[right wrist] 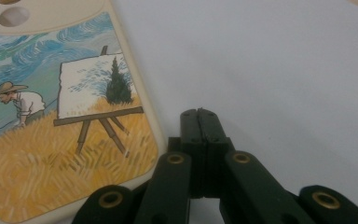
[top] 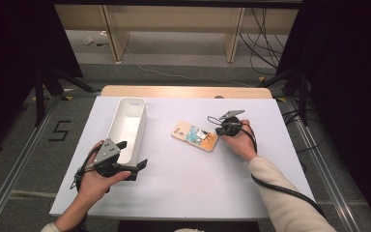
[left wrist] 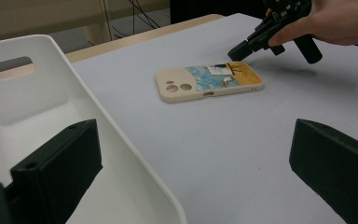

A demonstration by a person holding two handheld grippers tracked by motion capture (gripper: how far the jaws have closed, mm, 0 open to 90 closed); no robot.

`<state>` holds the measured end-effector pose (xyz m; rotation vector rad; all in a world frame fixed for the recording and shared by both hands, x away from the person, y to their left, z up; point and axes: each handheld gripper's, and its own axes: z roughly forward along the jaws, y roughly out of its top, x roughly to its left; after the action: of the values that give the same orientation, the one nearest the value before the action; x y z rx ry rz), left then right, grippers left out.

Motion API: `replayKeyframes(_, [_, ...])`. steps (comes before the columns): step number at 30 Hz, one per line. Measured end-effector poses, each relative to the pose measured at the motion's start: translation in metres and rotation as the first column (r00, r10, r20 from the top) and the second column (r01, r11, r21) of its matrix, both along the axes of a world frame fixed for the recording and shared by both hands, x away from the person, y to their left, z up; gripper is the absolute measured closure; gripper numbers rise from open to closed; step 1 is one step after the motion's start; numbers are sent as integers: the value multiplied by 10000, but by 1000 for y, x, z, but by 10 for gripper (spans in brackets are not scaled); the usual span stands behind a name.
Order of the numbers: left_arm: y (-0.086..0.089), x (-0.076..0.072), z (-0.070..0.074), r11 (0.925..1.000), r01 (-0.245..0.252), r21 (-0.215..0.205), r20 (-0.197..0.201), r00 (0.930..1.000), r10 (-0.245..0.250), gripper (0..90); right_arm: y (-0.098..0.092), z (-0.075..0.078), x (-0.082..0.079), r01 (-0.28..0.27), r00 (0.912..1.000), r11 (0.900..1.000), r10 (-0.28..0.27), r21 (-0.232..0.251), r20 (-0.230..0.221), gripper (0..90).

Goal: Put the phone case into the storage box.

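The white desk (top: pixel 183 188) carries two things: a long white bin (top: pixel 125 126) standing on its left half, running from near to far, and a phone case (top: pixel 194 136) lying flat, printed side up, near the middle, just right of the bin and apart from it. The case is cream with a painted scene of a wheat field and an easel, its camera cut-outs toward the bin. The left tool (top: pixel 134 169) rests low at the near end of the bin with its jaws spread wide and nothing between them; in the left gripper view one jaw stands over the bin's inside, the other over bare desk. The right tool (right wrist: pixel 199 122) sits just off the right end of the case, its jaws pressed fully together on nothing, tips down at the desk beside the case's corner. The step in hand looks like the approach to picking the case up, presumably to put it in the bin. The next move calls for the right tool to part its jaws and straddle the case's edge, or first nudge it.
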<state>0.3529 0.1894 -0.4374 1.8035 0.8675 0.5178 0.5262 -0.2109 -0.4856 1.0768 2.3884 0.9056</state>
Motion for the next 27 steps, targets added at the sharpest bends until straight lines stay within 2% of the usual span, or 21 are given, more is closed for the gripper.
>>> replayKeyframes(27, [0, 0, 0, 10000, 25, 46, 18, 10000, -25, 17, 2, 1, -1, -377, 9993, 9990, 377, -221, 21, 900])
